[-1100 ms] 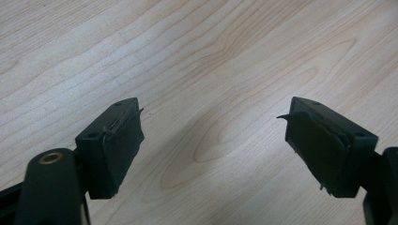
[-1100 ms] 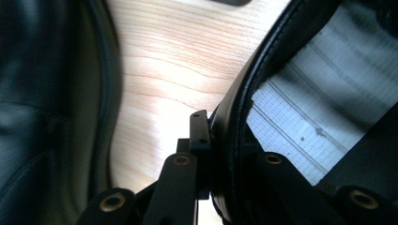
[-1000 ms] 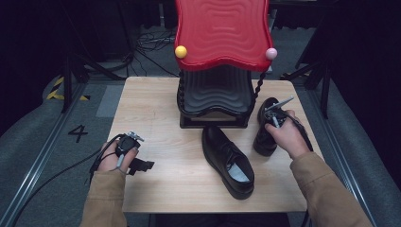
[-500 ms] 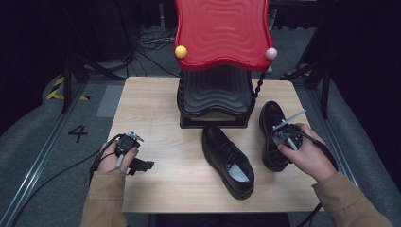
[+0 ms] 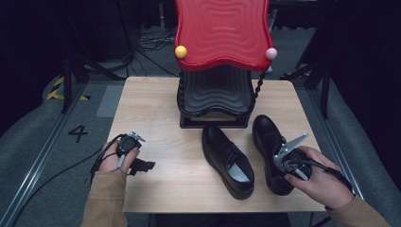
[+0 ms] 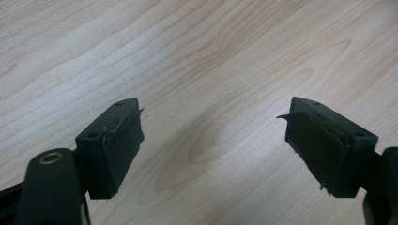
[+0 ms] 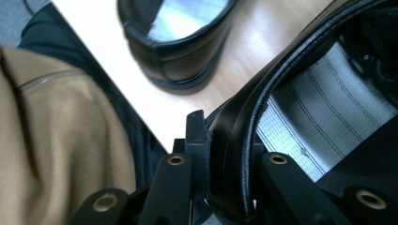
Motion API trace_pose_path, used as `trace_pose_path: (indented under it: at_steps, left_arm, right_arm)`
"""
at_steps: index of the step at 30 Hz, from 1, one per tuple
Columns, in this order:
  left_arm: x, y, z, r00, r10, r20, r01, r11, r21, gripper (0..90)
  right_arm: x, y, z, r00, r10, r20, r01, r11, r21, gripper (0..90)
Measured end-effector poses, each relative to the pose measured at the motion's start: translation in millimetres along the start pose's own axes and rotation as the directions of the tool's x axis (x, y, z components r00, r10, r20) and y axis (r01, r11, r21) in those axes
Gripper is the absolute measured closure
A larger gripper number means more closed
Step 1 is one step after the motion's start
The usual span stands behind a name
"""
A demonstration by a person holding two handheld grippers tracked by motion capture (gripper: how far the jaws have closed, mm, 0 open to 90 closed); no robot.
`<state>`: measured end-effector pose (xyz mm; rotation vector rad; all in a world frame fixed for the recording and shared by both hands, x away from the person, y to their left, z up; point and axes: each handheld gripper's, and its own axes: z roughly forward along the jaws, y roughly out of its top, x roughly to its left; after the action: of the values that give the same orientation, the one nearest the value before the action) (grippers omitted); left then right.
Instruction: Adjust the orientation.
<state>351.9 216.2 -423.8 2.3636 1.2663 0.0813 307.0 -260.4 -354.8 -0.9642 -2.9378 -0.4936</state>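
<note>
Shoe placement looks to be the step in hand: the right gripper [image 5: 283, 153] has its jaws pinching the heel collar of the right-hand black shoe [image 5: 267, 142], one jaw outside the leather and the other inside against the striped white lining, as the right gripper view shows plainly [image 7: 234, 154]. That shoe sits at the right side of the wooden surface [image 5: 156, 113], toe pointing away towards the black tiered rack [image 5: 215, 101] with its wavy red top [image 5: 222, 33], and its heel is near the front edge. The second black shoe [image 5: 227, 158] lies just beside it to the left, angled, heel towards the person, and the two look close but apart. The left gripper [image 5: 150, 165] rests low over bare wood at the left of the surface, well apart from both shoes, its jaws spread wide with nothing between them [image 6: 213, 140]. My reading is that the pair is being lined up side by side in front of the rack, or readied for a shelf of it; which of the two I cannot tell. The next move calls for a firm hold on the collar, since a grip by the rim alone lets the toe swing, and for a level set-down parallel to the other shoe before the jaws let go.
</note>
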Motion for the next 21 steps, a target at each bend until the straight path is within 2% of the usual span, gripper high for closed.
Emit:
trace_pose_path:
  at_steps: [7,12,14,15,21]
  left_arm:
    - [1.4,-0.7,0.8,1.0,0.001,-0.003,-0.001,1.0,0.004,19.7]
    - [1.1,-0.6,1.0,1.0,0.001,0.001,-0.001,1.0,-0.001,19.7]
    - [1.2,-0.6,1.1,1.0,-0.001,0.0,0.001,1.0,0.0,19.7]
    - [1.3,-0.5,1.7,1.0,0.001,0.002,-0.001,1.0,0.002,19.7]
    - [0.8,-0.3,3.0,1.0,0.0,0.003,0.0,1.0,0.005,19.7]
  right_arm:
    - [17.6,0.3,6.8,0.9961,-0.088,0.006,0.088,0.996,0.034,80.0]
    - [14.9,5.2,12.9,0.9903,-0.139,-0.01,0.139,0.989,0.04,79.8]
    - [13.5,7.6,15.9,0.9842,-0.177,-0.007,0.177,0.983,0.044,79.6]
    - [11.4,9.0,19.9,0.977,-0.213,-0.008,0.213,0.976,0.038,79.7]
    - [3.6,15.8,33.6,0.9692,-0.242,-0.044,0.243,0.97,0.024,79.1]
